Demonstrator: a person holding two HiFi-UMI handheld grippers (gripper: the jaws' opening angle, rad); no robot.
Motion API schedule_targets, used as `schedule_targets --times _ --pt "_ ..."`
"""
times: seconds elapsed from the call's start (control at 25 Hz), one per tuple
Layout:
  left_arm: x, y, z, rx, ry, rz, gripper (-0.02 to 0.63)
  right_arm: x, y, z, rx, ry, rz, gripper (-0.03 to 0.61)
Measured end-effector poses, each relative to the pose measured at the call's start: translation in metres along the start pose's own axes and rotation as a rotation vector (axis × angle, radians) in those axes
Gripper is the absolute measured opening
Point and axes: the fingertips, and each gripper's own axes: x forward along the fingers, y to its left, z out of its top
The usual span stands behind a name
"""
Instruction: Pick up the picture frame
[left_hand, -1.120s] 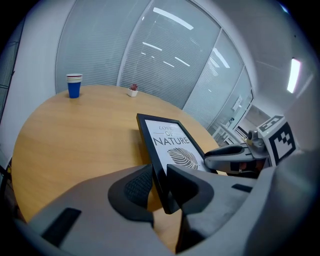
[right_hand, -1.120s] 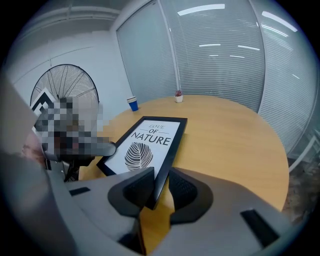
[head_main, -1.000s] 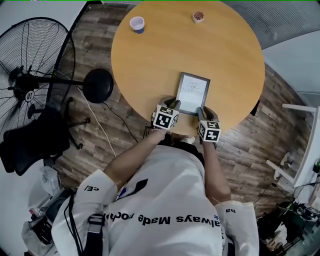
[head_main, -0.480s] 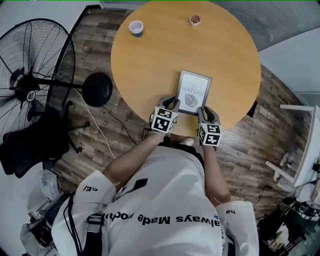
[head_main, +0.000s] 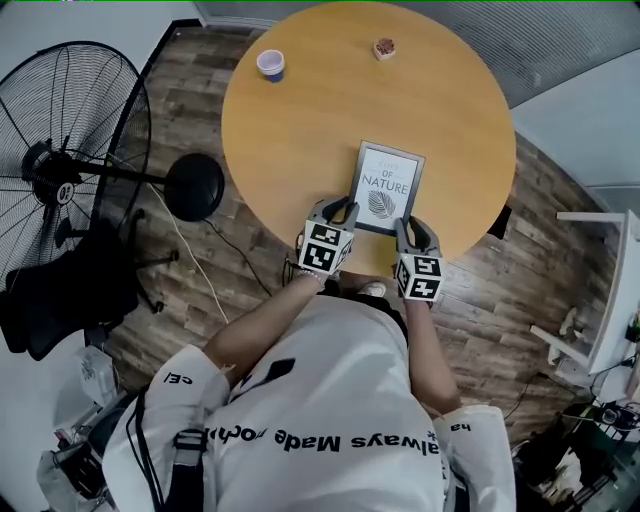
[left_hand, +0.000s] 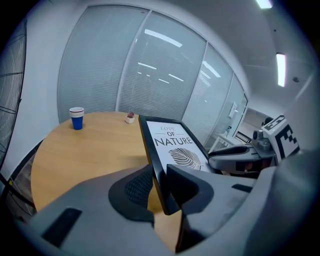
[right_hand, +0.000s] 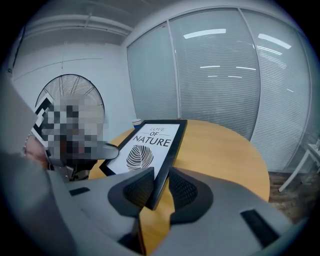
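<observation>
A black picture frame (head_main: 386, 186) with a white leaf print hangs just above the near edge of the round wooden table (head_main: 300, 120). My left gripper (head_main: 340, 211) is shut on its near left corner. My right gripper (head_main: 410, 226) is shut on its near right corner. In the left gripper view the frame (left_hand: 172, 142) runs edge-on between the pads of the left gripper (left_hand: 159, 182), tilted with its far end raised. In the right gripper view the frame (right_hand: 150, 145) is pinched at its border by the right gripper (right_hand: 160, 187).
A blue paper cup (head_main: 271, 64) and a small potted plant (head_main: 384, 48) stand at the table's far side. A large standing fan (head_main: 60, 170) and a black chair (head_main: 60, 290) are to the left. White furniture (head_main: 600, 300) stands at the right.
Both grippers have risen together with the frame between them. The frame has come up off the table and its print faces me more fully.
</observation>
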Motion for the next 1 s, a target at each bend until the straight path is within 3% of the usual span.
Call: schedule_targets --times 1.0 --pt "-0.082 -0.017 0.095 0.053 -0.233 0.024 0.101 -0.071 0.025 0.105 -0.08 -0.216 -0.047 0.104"
